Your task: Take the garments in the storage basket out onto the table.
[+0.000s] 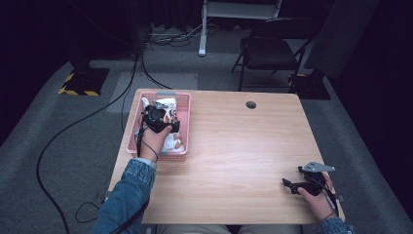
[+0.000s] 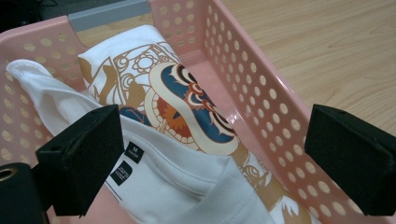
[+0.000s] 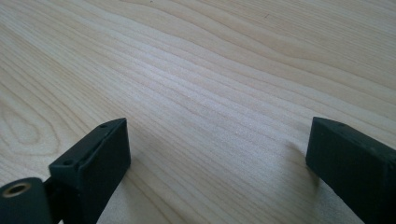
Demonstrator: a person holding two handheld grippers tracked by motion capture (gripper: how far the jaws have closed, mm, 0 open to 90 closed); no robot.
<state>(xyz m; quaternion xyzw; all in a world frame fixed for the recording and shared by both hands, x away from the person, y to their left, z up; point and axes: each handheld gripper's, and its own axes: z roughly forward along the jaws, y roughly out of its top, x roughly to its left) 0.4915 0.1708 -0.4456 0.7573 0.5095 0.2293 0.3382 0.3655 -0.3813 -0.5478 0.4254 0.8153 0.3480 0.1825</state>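
A pink perforated basket (image 1: 183, 105) stands at the table's back left. Inside it lies a folded white T-shirt (image 2: 154, 100) with a blue, orange and cream print and a black size label (image 2: 127, 163) at the collar. My left gripper (image 1: 158, 119) hovers over the basket, open, its jaws wide on either side of the shirt (image 1: 168, 105) and holding nothing. In the left gripper view the gripper's midpoint (image 2: 217, 158) lies over the shirt. My right gripper (image 1: 297, 185) is low over the table's front right, open, with bare wood between its jaws (image 3: 219, 158).
The wooden table (image 1: 234, 146) has a round cable hole (image 1: 251, 104) near its back edge. Beyond the table stand a black folding chair (image 1: 268, 51) and a white desk leg (image 1: 203, 29). Cables (image 1: 58, 146) run across the grey floor on the left.
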